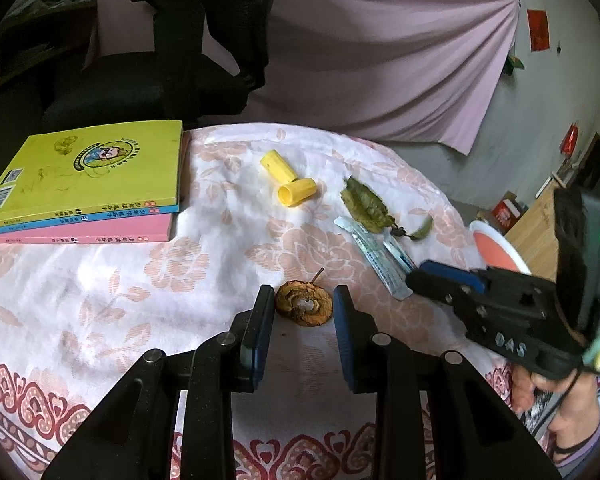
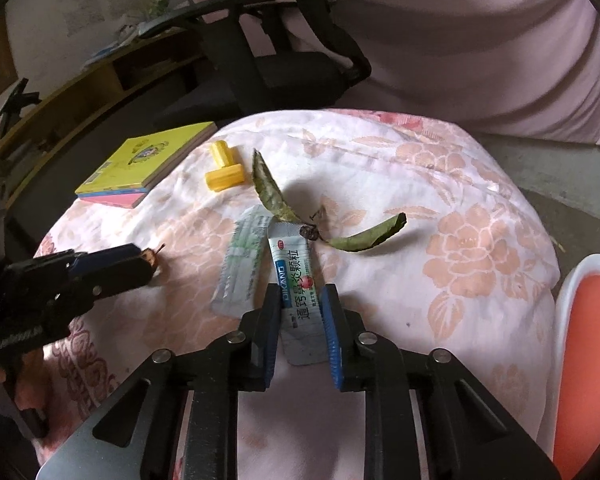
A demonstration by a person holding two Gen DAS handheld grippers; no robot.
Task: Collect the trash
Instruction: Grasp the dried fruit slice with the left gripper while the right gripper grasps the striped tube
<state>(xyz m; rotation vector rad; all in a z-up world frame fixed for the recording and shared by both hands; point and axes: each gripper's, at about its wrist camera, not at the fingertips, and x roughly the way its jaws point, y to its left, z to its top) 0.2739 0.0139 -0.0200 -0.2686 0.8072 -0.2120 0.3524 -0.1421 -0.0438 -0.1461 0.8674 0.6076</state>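
On the floral cloth lie a brown dried fruit core [image 1: 304,307], two medicine sachets [image 1: 374,258] and withered green leaves [image 1: 366,206]. My left gripper [image 1: 303,300] is open, its fingers on either side of the core. In the right wrist view my right gripper [image 2: 301,300] is open around the near end of the blue-and-white sachet [image 2: 300,280]; the second sachet [image 2: 242,264] lies to its left. The leaves [image 2: 272,194] lie just beyond. The left gripper [image 2: 140,260] also shows there at the left, hiding most of the core.
Two yellow plastic tubes [image 1: 288,180] lie toward the far side. A stack of books [image 1: 88,184] sits at the far left. A black office chair [image 1: 160,52] stands behind the table. An orange bin with a white rim [image 2: 588,344] is at the right edge.
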